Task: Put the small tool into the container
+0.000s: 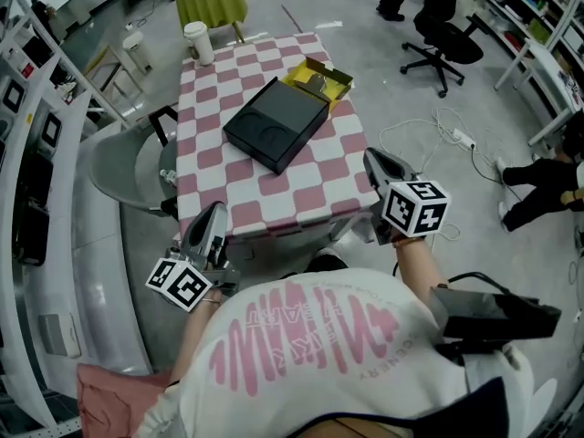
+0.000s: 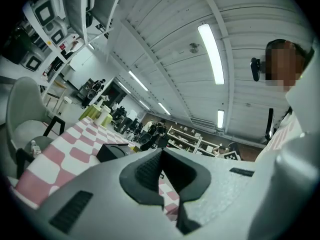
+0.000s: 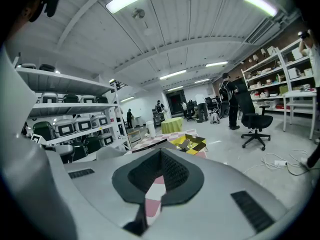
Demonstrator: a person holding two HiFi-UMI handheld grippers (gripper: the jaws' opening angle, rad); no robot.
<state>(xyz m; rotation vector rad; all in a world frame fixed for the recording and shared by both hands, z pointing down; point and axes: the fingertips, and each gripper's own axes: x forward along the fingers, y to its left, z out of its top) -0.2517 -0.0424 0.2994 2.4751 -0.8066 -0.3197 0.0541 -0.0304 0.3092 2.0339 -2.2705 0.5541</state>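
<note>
Here the left claw and right claw are each pressed together, empty; what lies in the yellow box is unclear.

Ahead of the fingers, smooth checked tablecloth carries 1 matt black box and 1 yellow cardboard box. The pads are ribbed, matt black, set in smooth grey plastic.

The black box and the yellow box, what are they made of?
Black box: probably plastic or stiff card. It is flat, matt and sharp-edged, with round dents pressed into its top.
Yellow box: likely cardboard. Its thin yellow flaps stand folded open.
</note>
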